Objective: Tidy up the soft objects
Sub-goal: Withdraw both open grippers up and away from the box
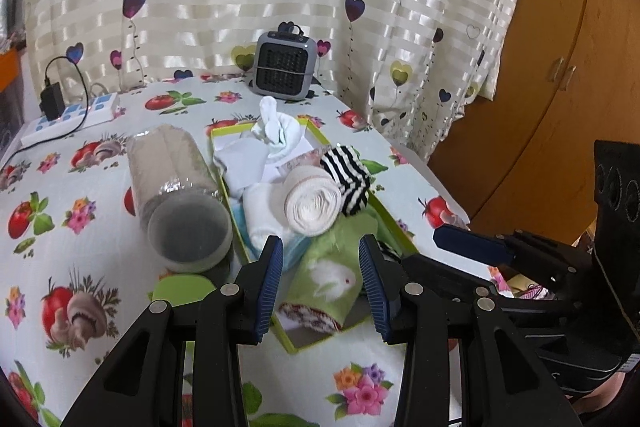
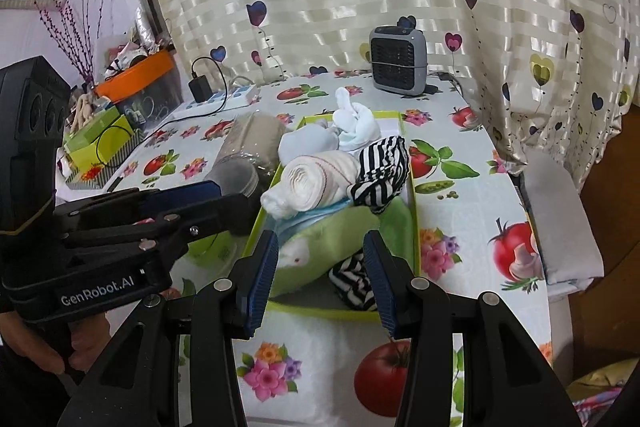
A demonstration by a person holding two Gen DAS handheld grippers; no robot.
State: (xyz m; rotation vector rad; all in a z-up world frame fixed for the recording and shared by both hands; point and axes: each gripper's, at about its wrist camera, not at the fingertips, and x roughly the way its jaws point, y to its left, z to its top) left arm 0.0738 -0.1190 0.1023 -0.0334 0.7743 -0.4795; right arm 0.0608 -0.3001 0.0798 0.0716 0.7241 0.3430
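Note:
A green-rimmed box on the flowered tablecloth holds soft things. In it are a cream cloth roll, a black-and-white striped sock, white socks and a green rabbit towel. My left gripper hovers open above the towel at the box's near end, with nothing between its fingers. My right gripper is open too, over the box's near edge beside a second striped piece.
A clear jar with beige cloth inside lies on its side left of the box, a green lid near it. A grey heater and power strip stand by the curtain. The table edge and a wooden cupboard are right.

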